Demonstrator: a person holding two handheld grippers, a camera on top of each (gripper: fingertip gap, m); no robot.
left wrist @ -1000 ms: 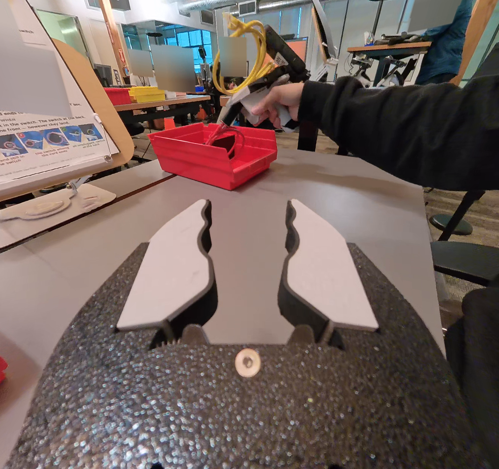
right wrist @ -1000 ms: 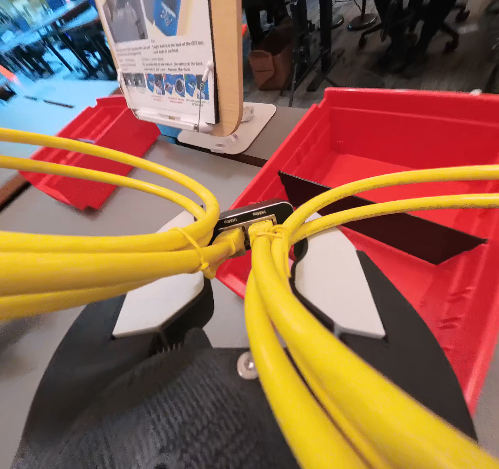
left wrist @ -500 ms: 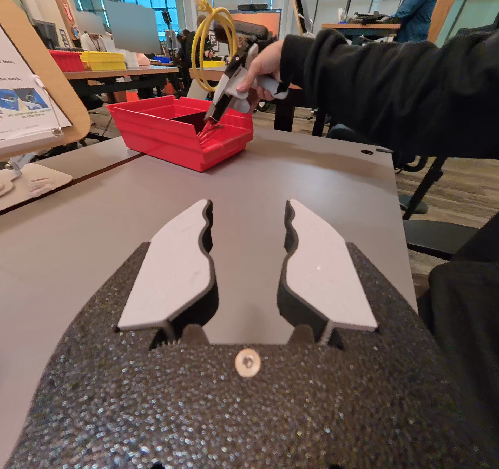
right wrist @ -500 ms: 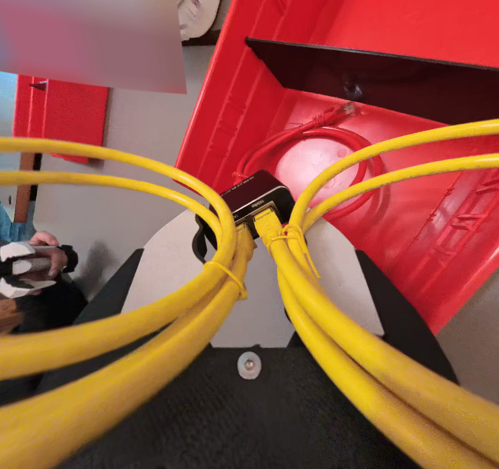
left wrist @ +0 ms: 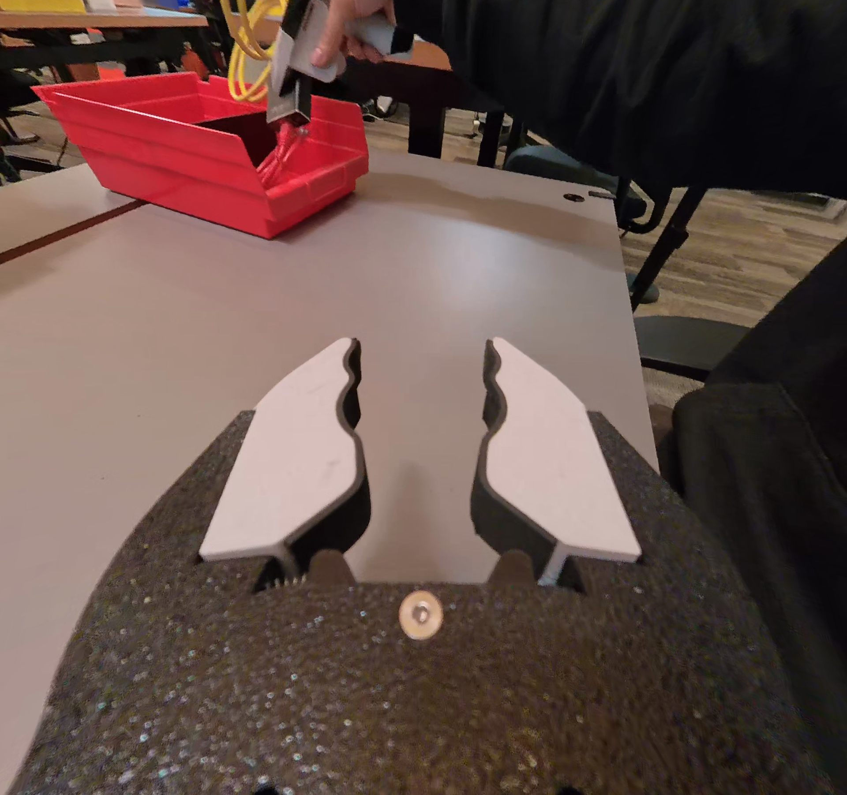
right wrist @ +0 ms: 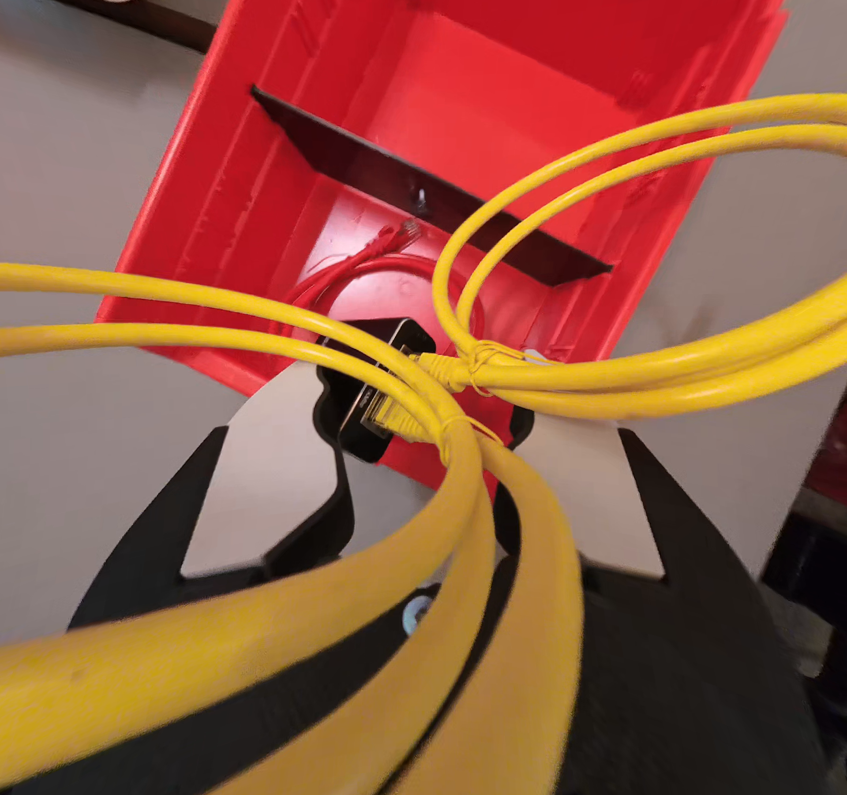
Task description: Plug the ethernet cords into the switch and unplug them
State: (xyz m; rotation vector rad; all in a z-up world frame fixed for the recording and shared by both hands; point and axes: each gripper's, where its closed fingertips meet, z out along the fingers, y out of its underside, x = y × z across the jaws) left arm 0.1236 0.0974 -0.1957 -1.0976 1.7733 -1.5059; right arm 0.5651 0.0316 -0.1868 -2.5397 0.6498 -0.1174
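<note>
left wrist: low over table, facing far bin | right wrist: close above same bin

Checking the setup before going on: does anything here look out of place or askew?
The switch hangs askew in the right gripper above the red bin, two yellow cords still plugged in and looping loose. The left gripper is open and idle.

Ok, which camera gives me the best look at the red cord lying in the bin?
The right wrist view: it looks down into the red bin, showing the red cord coiled in front of the black divider. The left wrist view shows only a short stretch under the switch.
</note>
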